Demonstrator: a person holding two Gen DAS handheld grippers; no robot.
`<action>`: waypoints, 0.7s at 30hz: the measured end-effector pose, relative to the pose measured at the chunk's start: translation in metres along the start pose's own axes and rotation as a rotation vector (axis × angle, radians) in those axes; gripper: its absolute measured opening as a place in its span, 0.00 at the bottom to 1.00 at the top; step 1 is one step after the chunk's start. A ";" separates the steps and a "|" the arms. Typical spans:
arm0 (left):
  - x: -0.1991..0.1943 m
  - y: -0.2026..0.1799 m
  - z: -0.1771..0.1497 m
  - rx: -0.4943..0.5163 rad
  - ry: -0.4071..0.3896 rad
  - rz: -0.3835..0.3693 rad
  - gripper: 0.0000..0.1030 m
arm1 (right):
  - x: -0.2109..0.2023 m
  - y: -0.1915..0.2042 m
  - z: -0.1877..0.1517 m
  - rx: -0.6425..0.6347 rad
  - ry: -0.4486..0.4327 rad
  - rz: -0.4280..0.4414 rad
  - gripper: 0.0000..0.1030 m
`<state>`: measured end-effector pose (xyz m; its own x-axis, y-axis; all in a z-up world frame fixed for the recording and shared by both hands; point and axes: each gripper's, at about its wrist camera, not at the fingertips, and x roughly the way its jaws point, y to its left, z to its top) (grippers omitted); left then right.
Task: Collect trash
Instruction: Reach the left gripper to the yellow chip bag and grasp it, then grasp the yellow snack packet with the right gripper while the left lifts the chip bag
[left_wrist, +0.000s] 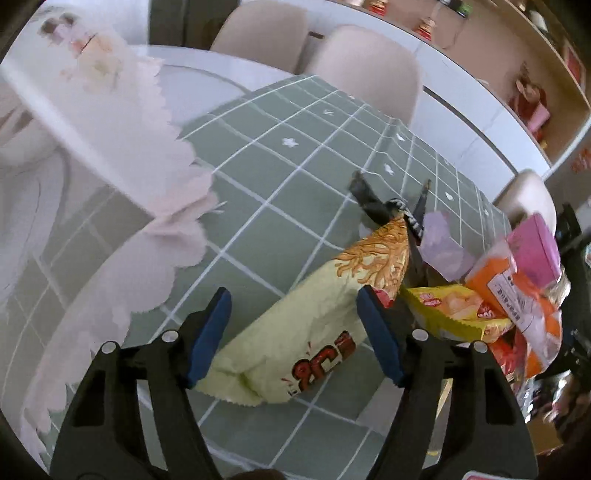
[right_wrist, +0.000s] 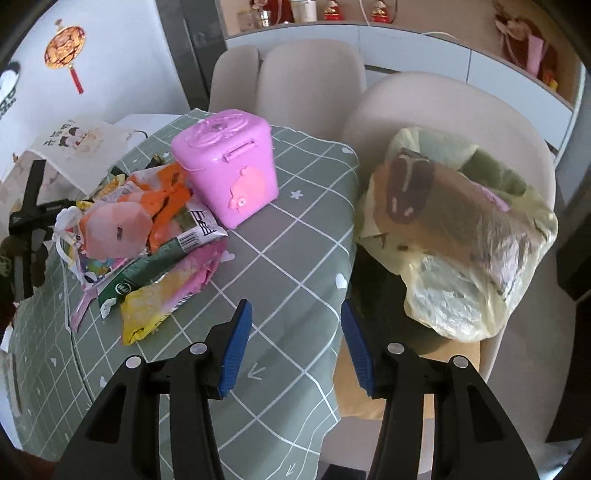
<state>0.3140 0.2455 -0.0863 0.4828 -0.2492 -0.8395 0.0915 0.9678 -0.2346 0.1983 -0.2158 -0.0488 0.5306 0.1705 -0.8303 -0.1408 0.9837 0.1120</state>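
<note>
The left hand-held gripper (left_wrist: 293, 332) hangs over the bench (left_wrist: 295, 155) with its blue pads spread, a pale yellow snack bag (left_wrist: 295, 332) lying between them; neither pad presses on it. Just beside it lies a heap of wrappers (right_wrist: 147, 240), next to a closed pink lidded bin (right_wrist: 229, 166). The right hand-held gripper (right_wrist: 295, 343) hovers open and empty at the bench edge, near a filled plastic bag (right_wrist: 461, 240) on a chair (right_wrist: 443, 103).
</note>
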 end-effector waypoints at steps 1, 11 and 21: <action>0.001 -0.002 0.000 0.006 0.007 -0.014 0.59 | -0.001 0.001 -0.001 -0.005 -0.008 -0.005 0.46; -0.025 -0.016 -0.014 -0.067 -0.042 -0.018 0.25 | 0.004 0.038 0.002 -0.098 -0.004 0.025 0.46; -0.111 -0.038 -0.039 -0.176 -0.228 0.001 0.25 | 0.032 0.056 -0.004 0.026 0.072 0.179 0.46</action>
<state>0.2231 0.2353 -0.0031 0.6678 -0.2147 -0.7127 -0.0521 0.9416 -0.3325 0.2039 -0.1559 -0.0713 0.4381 0.3389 -0.8326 -0.2054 0.9395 0.2743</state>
